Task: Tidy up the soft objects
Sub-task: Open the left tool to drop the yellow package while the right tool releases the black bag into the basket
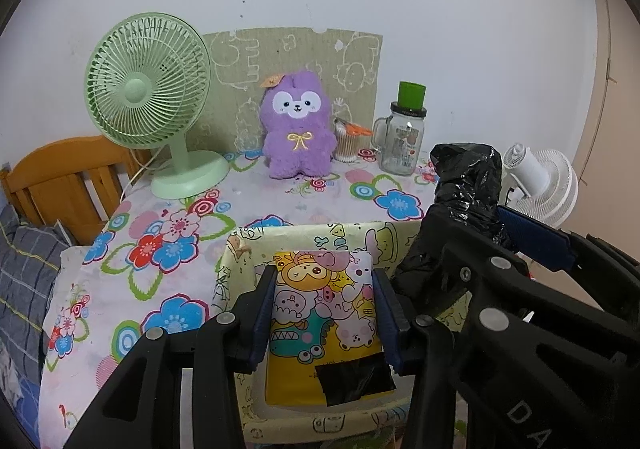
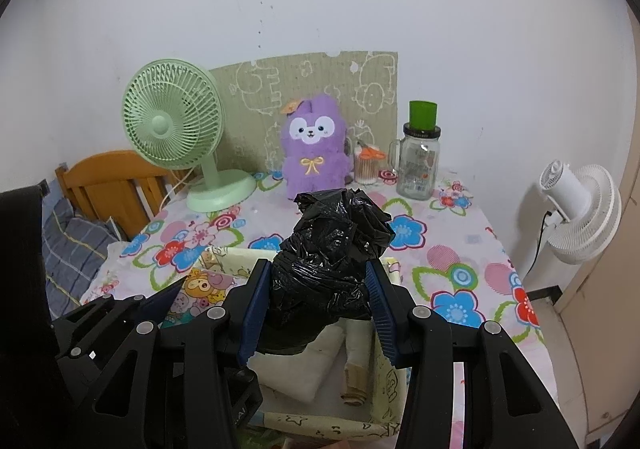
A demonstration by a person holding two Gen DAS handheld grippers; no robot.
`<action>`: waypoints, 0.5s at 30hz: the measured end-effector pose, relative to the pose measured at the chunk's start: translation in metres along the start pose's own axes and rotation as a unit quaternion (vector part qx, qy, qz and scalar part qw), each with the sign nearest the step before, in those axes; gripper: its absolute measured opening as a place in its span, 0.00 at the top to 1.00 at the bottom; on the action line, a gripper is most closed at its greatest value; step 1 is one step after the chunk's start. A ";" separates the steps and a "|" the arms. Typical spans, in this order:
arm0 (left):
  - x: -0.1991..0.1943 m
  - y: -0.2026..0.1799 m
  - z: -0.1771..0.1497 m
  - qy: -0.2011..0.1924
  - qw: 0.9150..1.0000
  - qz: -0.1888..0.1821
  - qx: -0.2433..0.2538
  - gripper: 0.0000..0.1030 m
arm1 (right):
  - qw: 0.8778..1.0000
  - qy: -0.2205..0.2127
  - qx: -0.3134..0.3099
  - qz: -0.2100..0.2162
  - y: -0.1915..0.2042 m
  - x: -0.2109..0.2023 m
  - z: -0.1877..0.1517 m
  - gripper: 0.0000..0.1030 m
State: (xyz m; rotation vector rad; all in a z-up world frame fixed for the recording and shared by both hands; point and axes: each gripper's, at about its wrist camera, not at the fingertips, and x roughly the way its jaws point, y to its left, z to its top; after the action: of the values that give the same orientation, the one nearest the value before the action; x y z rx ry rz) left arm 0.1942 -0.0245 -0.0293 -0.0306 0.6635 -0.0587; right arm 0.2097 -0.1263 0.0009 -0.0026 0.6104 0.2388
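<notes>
A cartoon-printed packet [image 1: 324, 313] was clamped between the fingers of the left gripper [image 1: 325, 319] over a fabric basket [image 1: 240, 245] on the flowered worktop [image 1: 280, 201]. A crumpled black plastic bag [image 2: 328, 265] was clamped by the right gripper [image 2: 316, 309] above the same basket.

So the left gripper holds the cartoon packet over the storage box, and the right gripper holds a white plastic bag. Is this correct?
Not quite: the bag is black, not white. The right wrist view shows the right gripper closed on a crumpled black plastic bag. The rest stands: the left gripper holds the cartoon packet over the storage box.
</notes>
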 end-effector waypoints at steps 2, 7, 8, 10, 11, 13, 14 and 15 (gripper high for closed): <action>0.004 0.001 0.000 0.004 1.000 -0.001 0.000 0.53 | 1.000 0.005 0.002 0.000 -0.001 0.004 -0.001 0.51; 0.012 0.003 -0.002 0.016 1.000 0.001 0.004 0.43 | 1.000 0.021 0.000 0.001 -0.001 0.017 -0.003 0.51; 0.014 0.004 -0.003 0.018 1.000 0.004 0.004 0.41 | 1.000 0.025 0.000 0.002 -0.001 0.019 -0.003 0.51; 0.015 0.009 -0.005 0.022 1.000 0.008 -0.001 0.33 | 0.999 0.033 0.004 0.007 -0.002 0.024 -0.005 0.51; 0.016 0.011 -0.005 0.024 1.000 0.010 -0.004 0.31 | 0.999 0.036 0.005 0.009 -0.002 0.027 -0.005 0.51; 0.016 0.014 -0.007 0.027 1.000 0.011 -0.007 0.28 | 0.999 0.043 0.006 0.014 -0.002 0.032 -0.006 0.51; 0.016 0.015 -0.008 0.029 0.999 0.012 -0.007 0.28 | 0.999 0.045 0.006 0.016 -0.002 0.034 -0.007 0.51; 0.016 0.015 -0.009 0.031 0.999 0.012 -0.006 0.28 | 0.999 0.049 0.006 0.018 -0.002 0.037 -0.008 0.51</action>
State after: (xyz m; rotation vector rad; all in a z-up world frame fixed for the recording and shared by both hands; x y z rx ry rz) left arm 0.2017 -0.0102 -0.0469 -0.0315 0.7263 -0.0328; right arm 0.2348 -0.1211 -0.0263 0.0087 0.7100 0.2701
